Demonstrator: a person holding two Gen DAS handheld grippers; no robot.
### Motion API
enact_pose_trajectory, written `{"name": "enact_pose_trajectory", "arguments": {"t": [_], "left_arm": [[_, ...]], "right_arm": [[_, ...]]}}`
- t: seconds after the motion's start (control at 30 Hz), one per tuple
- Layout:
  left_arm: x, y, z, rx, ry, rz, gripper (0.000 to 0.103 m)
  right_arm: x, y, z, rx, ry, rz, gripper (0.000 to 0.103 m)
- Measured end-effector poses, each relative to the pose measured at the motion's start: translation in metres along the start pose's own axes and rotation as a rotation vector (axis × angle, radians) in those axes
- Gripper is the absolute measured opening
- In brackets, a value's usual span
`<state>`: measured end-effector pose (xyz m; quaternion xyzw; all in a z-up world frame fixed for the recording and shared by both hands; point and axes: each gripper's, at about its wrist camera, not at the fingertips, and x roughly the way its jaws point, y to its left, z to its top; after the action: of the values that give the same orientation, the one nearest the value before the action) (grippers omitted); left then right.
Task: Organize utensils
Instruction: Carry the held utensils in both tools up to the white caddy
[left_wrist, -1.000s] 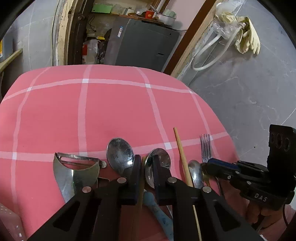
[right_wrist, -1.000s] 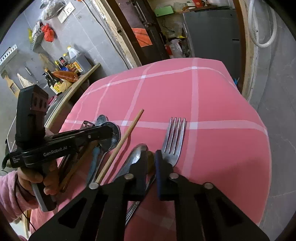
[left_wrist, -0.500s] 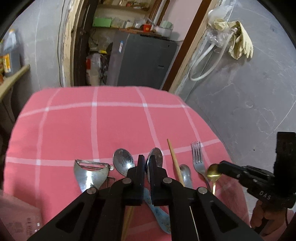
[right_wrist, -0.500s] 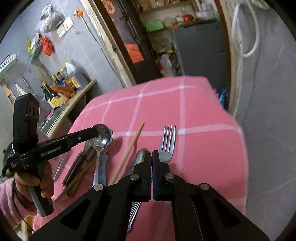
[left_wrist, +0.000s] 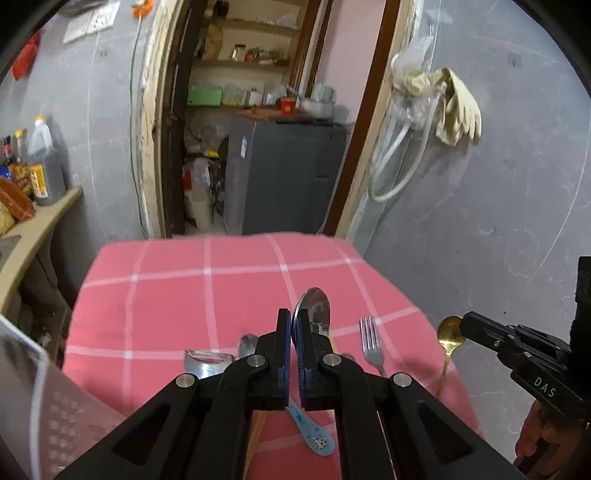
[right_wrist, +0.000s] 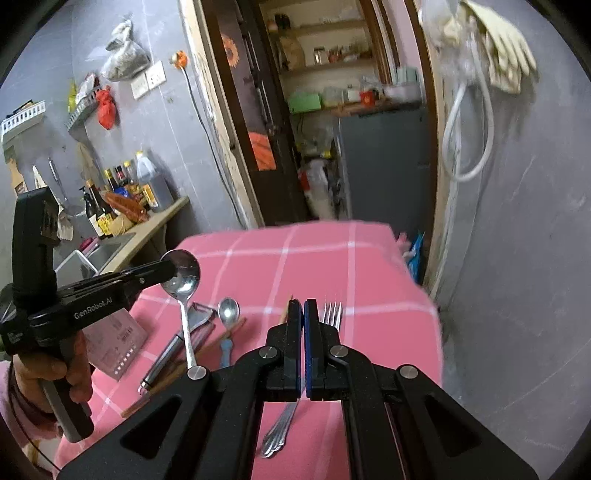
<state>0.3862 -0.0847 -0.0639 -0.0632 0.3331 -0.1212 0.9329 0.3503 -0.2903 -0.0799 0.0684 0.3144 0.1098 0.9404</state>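
Note:
My left gripper (left_wrist: 293, 332) is shut on a large silver spoon (left_wrist: 314, 306), held in the air above the pink checked table (left_wrist: 166, 295). The right wrist view shows that left gripper (right_wrist: 168, 269) from the side, the silver spoon (right_wrist: 181, 275) hanging from its tips with the handle down. My right gripper (right_wrist: 303, 314) is shut; in the left wrist view this right gripper (left_wrist: 467, 325) pinches a gold spoon (left_wrist: 448, 328) by its bowl. A fork (right_wrist: 330, 314), a small spoon (right_wrist: 228, 312), a peeler (right_wrist: 201, 314) and chopsticks (right_wrist: 218, 343) lie on the cloth below.
A blue-handled spoon (left_wrist: 314, 432) lies under my left gripper. A perforated pink tray (right_wrist: 118, 339) stands at the table's left side. Further left are a counter with bottles (right_wrist: 129, 195) and a sink (right_wrist: 85, 258). A grey wall runs close along the table's right edge.
Both grippers have risen off the table. The left one closed on the silver spoon and lifted it; the right one lifted the gold spoon. The other utensils stayed on the cloth.

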Motion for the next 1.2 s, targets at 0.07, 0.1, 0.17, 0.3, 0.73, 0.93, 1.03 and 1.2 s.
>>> {"name": "enact_pose_trajectory", "arguments": {"t": [0.07, 0.1, 0.17, 0.3, 0.73, 0.93, 1.03, 1.2], "left_arm": [[-0.012, 0.002, 0.005, 0.0, -0.024, 0.007, 0.003], [-0.017, 0.003, 0.007, -0.002, -0.032, 0.01, 0.003], [-0.031, 0.005, 0.014, -0.004, -0.055, 0.014, 0.003], [-0.052, 0.009, 0.023, 0.001, -0.094, 0.02, 0.003], [-0.139, 0.05, 0.045, -0.032, -0.244, 0.063, 0.003], [-0.174, 0.081, 0.051, -0.05, -0.31, 0.124, 0.003], [-0.187, 0.099, 0.053, -0.053, -0.339, 0.167, 0.003], [-0.196, 0.127, 0.046, -0.062, -0.361, 0.238, 0.003]], "right_arm": [[-0.011, 0.006, 0.008, -0.01, -0.026, -0.013, 0.002], [-0.016, 0.009, 0.011, -0.012, -0.036, -0.015, 0.002], [-0.026, 0.015, 0.018, -0.017, -0.06, -0.019, 0.002], [-0.046, 0.031, 0.032, -0.035, -0.109, -0.024, 0.002], [-0.078, 0.121, 0.07, -0.084, -0.264, 0.071, 0.002], [-0.075, 0.173, 0.083, -0.125, -0.317, 0.145, 0.002], [-0.067, 0.199, 0.083, -0.158, -0.333, 0.167, 0.002], [-0.05, 0.229, 0.077, -0.189, -0.332, 0.192, 0.002]]}}
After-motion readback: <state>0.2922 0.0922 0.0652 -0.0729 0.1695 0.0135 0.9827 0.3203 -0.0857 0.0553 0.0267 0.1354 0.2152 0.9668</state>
